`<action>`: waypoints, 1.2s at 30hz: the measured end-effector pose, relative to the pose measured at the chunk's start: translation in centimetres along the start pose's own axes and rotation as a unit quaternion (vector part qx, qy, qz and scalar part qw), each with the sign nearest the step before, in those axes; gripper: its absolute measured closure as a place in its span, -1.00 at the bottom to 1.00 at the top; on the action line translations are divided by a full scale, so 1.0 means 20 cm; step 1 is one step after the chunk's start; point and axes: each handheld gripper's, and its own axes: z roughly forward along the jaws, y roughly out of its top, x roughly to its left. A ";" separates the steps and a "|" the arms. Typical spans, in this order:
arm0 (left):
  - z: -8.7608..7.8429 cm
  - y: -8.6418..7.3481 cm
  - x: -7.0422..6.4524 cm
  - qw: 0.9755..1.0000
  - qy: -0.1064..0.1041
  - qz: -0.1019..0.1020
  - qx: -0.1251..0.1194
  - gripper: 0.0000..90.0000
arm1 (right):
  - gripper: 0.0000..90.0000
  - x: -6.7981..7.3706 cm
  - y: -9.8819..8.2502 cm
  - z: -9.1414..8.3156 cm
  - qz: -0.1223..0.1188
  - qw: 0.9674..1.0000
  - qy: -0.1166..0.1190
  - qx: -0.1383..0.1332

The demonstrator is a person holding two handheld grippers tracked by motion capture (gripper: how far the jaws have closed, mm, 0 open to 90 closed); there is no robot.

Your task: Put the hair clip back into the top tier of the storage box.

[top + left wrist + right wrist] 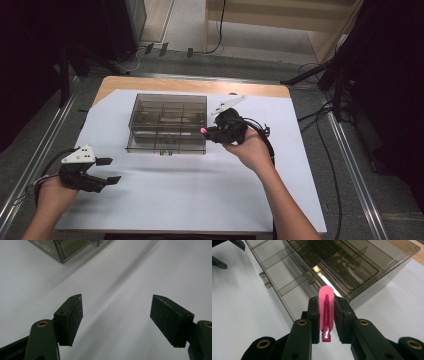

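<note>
While your right tongs (327, 315) pinch the pink clip (326, 312) at the organizer box's (167, 123) right edge, the pickup looks done; placing it in 1 compartment is left. Your left tongs (116, 320) hang spread above the desk (190, 195), holding nothing.

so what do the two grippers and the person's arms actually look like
Both are black two-jaw tools. The left gripper has flat, rough-textured black pads, brass-coloured pivot bushings and a grey three-cornered plate on top. The right gripper has the same plate and bushings, with a black cable looping behind it. Both forearms are bare, no sleeves visible.
</note>
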 end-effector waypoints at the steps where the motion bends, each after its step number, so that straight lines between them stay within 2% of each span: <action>1: 0.00 0.00 0.00 1.000 0.000 0.000 0.000 -0.38 | 0.71 0.01 0.00 0.00 -0.001 1.000 -0.001 -0.001; 12: -0.01 -0.01 -0.01 1.000 -0.001 0.003 0.000 -0.38 | 0.71 0.04 0.04 0.05 -0.011 1.000 0.008 0.000; 17: -0.01 -0.01 -0.01 1.000 0.000 0.003 -0.001 -0.38 | 0.71 0.05 0.05 0.07 -0.007 1.000 0.009 -0.003; 21: -0.02 -0.01 -0.01 1.000 -0.007 0.005 -0.013 -0.38 | 0.71 0.06 0.06 0.10 -0.008 1.000 0.011 -0.002; 24: -0.02 -0.02 -0.01 1.000 -0.015 0.009 -0.024 -0.36 | 0.71 0.07 0.06 0.12 -0.011 1.000 0.014 0.003; 29: -0.03 -0.02 -0.01 0.999 -0.018 0.014 -0.025 -0.35 | 0.71 0.08 0.07 0.17 -0.016 1.000 0.014 0.013; 36: -0.03 -0.02 -0.01 1.000 -0.016 0.010 -0.024 -0.35 | 0.71 0.08 0.07 0.22 -0.017 0.999 0.014 0.025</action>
